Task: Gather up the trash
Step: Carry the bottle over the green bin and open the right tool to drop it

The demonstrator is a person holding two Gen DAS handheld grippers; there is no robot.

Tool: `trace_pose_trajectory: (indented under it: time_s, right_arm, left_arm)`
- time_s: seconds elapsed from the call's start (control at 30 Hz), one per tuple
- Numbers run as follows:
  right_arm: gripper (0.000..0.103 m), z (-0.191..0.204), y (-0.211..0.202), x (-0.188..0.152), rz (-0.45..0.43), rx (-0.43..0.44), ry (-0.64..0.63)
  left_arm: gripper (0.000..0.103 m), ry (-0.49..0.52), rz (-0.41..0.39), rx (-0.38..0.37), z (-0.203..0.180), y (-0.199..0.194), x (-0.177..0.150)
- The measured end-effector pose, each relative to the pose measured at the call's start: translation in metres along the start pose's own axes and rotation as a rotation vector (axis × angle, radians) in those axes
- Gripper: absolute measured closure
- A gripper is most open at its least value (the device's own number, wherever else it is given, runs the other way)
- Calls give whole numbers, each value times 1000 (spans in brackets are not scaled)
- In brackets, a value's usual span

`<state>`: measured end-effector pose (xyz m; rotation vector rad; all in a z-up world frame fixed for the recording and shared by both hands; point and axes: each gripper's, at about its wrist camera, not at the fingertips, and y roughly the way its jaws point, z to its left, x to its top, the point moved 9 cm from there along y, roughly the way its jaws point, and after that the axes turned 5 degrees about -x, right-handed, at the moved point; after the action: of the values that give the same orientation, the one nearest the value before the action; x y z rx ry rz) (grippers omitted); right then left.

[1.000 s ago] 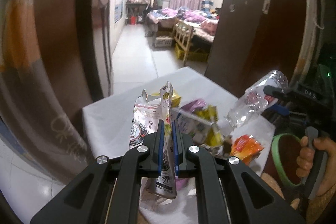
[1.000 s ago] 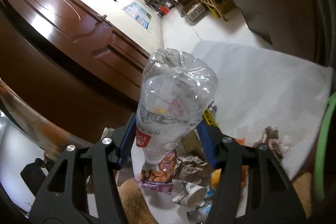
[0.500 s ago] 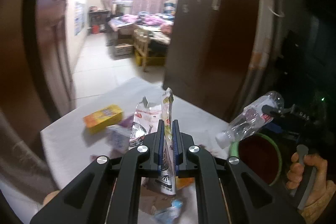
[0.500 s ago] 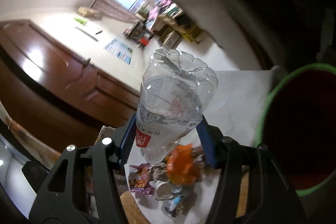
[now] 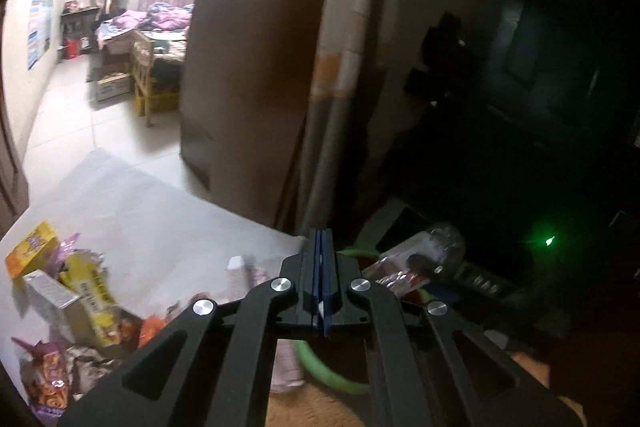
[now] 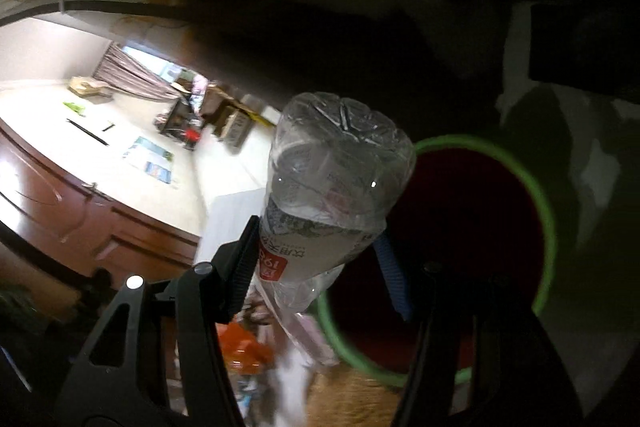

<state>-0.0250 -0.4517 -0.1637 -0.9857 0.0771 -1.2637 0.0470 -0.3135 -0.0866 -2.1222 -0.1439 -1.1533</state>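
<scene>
My left gripper is shut with its blue pads together over the green rim of the bin; no wrapper sticks out past its tips, only a pale scrap low between the pads. My right gripper is shut on a clear plastic bottle, base outward, held beside the mouth of the dark bin with the green rim. The bottle also shows in the left wrist view, lying across the bin. Loose trash lies on the white table to the left.
A yellow box and a grey carton stand among the wrappers. A brown door and a pale post rise behind the table. The area right of the bin is dark. An orange wrapper lies below the bottle.
Both grippers have swung right from the table to the bin. The tall wrapper that stuck out of my left gripper no longer shows above its pads. The bottle stays held.
</scene>
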Motion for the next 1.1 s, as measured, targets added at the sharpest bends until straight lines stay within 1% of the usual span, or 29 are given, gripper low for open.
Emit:
trace_pose_trajectory:
  time_s: [0.07,0.13,0.2,0.23,0.3,0.33,0.37,0.43,0.47,0.5,0.53,0.63,0.67,0.77,0.8,0.83,0.87,0.9,1.03,1.1]
  right_arm:
    - [48,-6,2,-2,2,-38,-9]
    - [48,-13,6,-5,6,-58,-2]
    - [48,-15,12,-7,15,-63,12]
    - [48,-23,14,-8,22,-61,21]
    - [48,-24,17,-12,28,-63,20]
    - [48,-23,20,-13,32,-64,17]
    - [48,-24,21,-13,36,-62,17]
    - [48,-23,25,-12,39,-60,10]
    - [48,-24,26,-11,39,-63,5]
    - [48,-25,25,-11,37,-66,1]
    - [48,-27,24,-12,36,-71,-1]
    - [48,-36,24,-13,42,-72,5]
    - [48,-36,25,-14,46,-74,6]
    - [48,-37,26,-16,58,-72,13]
    - [48,-39,26,-15,60,-72,14]
    - [48,-39,26,-15,59,-73,12]
    - [48,-40,25,-14,57,-74,13]
    - [48,-40,25,-12,55,-77,16]
    - [48,-39,20,-10,39,-86,16]
    - [48,-41,19,-10,32,-99,6]
  left_arm:
    - [103,30,11,14,-1,3,-5]
    - [101,41,39,47,11,7,-16]
    - [101,7,80,77,27,10,-28]
    - [101,-13,99,84,34,12,-33]
    - [89,-55,152,90,45,27,-48]
    - [80,-65,169,83,47,32,-49]
    - [73,-81,205,66,48,42,-58]
    - [71,-102,268,52,48,56,-75]
    - [71,-117,315,45,48,66,-86]
    - [71,-127,352,52,49,75,-96]
    - [70,-128,369,61,50,80,-100]
    - [61,-104,428,103,53,98,-117]
    - [60,-97,456,105,54,106,-122]
    - [61,-103,507,122,60,120,-133]
    - [62,-109,498,131,63,121,-133]
    - [68,-116,494,131,64,120,-131]
    - [91,-130,498,112,63,118,-130]
    - [96,-138,504,86,61,117,-130]
    - [99,-113,443,100,61,98,-112]
    - [100,-111,386,109,58,82,-97]
